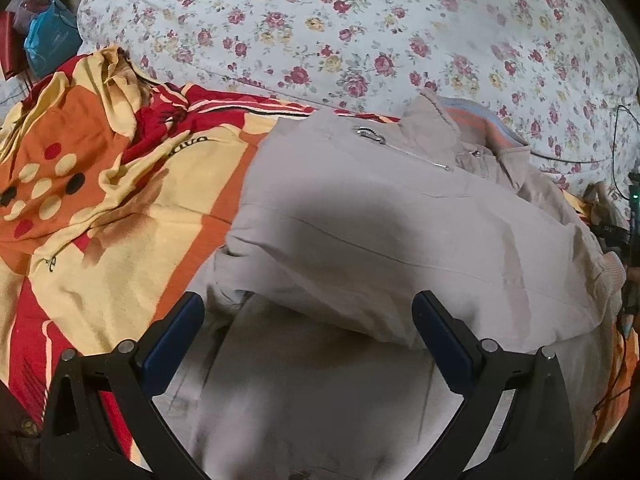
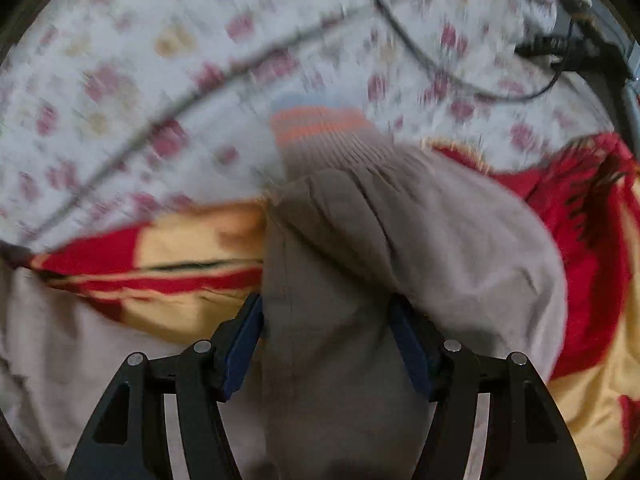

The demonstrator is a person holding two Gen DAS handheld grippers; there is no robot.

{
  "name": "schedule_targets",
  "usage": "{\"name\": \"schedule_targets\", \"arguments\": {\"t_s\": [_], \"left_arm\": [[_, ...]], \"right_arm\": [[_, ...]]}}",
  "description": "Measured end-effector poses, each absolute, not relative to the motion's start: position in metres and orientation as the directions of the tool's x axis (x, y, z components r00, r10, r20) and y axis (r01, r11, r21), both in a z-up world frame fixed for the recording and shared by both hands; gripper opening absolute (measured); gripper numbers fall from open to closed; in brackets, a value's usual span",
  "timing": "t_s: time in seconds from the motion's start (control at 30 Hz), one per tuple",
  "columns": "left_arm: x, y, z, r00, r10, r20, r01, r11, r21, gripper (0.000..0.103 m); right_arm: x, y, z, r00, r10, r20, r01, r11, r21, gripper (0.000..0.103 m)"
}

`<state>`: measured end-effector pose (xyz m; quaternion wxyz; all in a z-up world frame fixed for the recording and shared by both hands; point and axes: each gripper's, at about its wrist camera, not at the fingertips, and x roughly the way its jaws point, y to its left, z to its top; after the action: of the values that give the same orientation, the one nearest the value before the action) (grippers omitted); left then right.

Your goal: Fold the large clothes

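Observation:
A beige zip jacket [image 1: 380, 216] lies on the bed, collar with orange and blue striped knit at the far side, one part folded over the body. My left gripper [image 1: 308, 312] is open just above the jacket's near part, with nothing between the pads. In the right wrist view my right gripper [image 2: 326, 320] is shut on the jacket's sleeve [image 2: 360, 240], whose striped ribbed cuff [image 2: 316, 128] points away. The view is blurred by motion.
A red, orange and yellow blanket [image 1: 88, 184] lies under and left of the jacket. A floral sheet [image 1: 320, 32] covers the far bed. Black cables [image 2: 440, 68] cross the sheet at right. Blue bags [image 1: 48, 40] sit at far left.

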<state>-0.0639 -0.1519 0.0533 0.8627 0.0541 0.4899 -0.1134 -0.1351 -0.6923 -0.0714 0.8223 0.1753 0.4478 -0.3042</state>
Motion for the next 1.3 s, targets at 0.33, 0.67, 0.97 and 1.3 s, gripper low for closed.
{"name": "schedule_targets", "arguments": {"t_s": [0.33, 0.67, 0.97, 1.3], "left_arm": [[-0.068, -0.147, 0.059, 0.5, -0.165, -0.85, 0.241, 0.969, -0.047, 0.103], [-0.081, -0.146, 0.081, 0.527, -0.204, -0.825, 0.253, 0.964, -0.077, 0.103], [-0.084, -0.134, 0.089, 0.54, -0.208, -0.815, 0.236, 0.968, -0.091, 0.103], [-0.082, -0.139, 0.089, 0.49, -0.316, -0.812, 0.264, 0.942, -0.207, 0.103]], "right_arm": [[-0.24, -0.712, -0.026, 0.796, -0.08, -0.6, 0.47, 0.706, 0.529, 0.005], [-0.306, -0.679, 0.044, 0.922, 0.141, -0.36, 0.185, 0.655, 0.732, 0.005], [-0.247, -0.553, 0.1, 0.867, 0.423, -0.263, -0.137, 0.71, 0.69, 0.005], [-0.202, -0.433, -0.018, 0.537, 0.442, -0.719, -0.073, 0.873, 0.482, 0.034]]}}
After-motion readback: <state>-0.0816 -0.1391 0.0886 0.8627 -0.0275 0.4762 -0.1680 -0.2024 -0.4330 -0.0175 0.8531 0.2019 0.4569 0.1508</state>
